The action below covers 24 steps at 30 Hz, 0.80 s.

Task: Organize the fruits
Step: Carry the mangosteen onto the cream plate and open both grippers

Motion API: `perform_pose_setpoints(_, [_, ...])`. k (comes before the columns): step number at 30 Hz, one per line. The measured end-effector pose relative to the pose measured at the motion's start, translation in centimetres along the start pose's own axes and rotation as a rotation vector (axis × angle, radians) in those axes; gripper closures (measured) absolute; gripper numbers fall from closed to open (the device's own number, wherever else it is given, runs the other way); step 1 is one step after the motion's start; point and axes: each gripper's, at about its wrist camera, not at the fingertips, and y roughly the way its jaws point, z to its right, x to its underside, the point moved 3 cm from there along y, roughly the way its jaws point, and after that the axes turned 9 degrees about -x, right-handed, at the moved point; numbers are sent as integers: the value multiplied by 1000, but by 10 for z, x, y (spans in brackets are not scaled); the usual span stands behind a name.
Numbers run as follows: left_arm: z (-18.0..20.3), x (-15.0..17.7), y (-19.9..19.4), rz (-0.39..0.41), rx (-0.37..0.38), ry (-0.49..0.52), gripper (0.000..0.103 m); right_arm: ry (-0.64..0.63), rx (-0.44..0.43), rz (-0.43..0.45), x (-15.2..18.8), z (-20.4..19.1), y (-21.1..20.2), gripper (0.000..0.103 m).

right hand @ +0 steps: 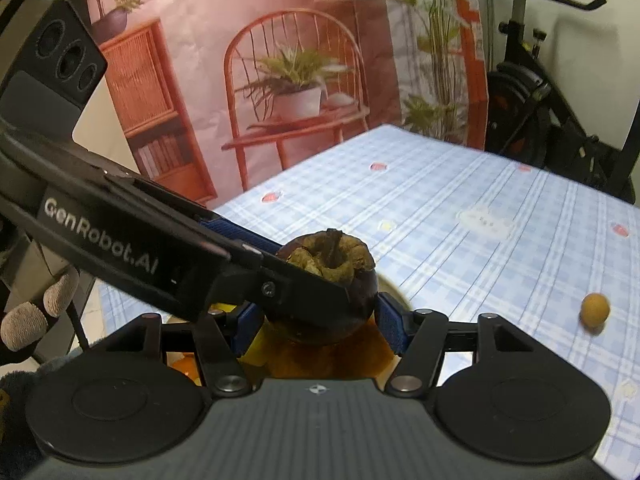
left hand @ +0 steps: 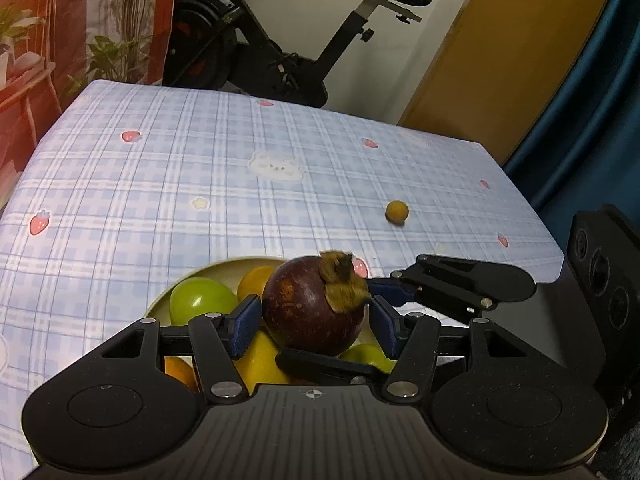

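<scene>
A dark purple mangosteen [left hand: 316, 306] with a brown calyx hangs over a cream bowl [left hand: 224, 268] of fruit. Both grippers surround it. My left gripper [left hand: 312, 316] has its blue pads on either side of the fruit, the left pad touching, the right with a small gap. My right gripper [right hand: 320, 316] comes in from the right in the left wrist view [left hand: 400, 292], its fingers above and below the fruit. In the right wrist view the mangosteen [right hand: 328, 292] sits between its pads. The bowl holds a green fruit [left hand: 200, 300], orange fruits [left hand: 256, 280] and a yellow one [left hand: 260, 360].
A small round yellow-brown fruit [left hand: 397, 211] lies alone on the blue checked tablecloth [left hand: 200, 180], seen also in the right wrist view [right hand: 595, 309]. An exercise bike [left hand: 280, 40] stands behind the table. A printed backdrop [right hand: 280, 80] hangs on the left.
</scene>
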Motion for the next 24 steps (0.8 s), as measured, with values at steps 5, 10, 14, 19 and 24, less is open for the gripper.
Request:
perform_pose_setpoints(5, [-4, 2, 1, 15, 5, -23, 39, 3, -10, -1, -1, 3, 0, 39])
perform_pose_setpoints(10, [-4, 3, -3, 35, 7, -44, 28, -22, 10, 3, -1, -2, -1, 34])
perform_pose_setpoints(14, [-6, 3, -4, 45, -6, -60, 28, -15, 8, 11, 1, -1, -5, 34])
perform_pose_setpoints(19, [-3, 0, -9, 68, -25, -76, 28, -12, 12, 38, 2, -1, -15, 34])
perform_pose_setpoints(24, [6, -6, -17, 109, -45, -75, 28, 29, 14, 96, 2, 6, -35, 33])
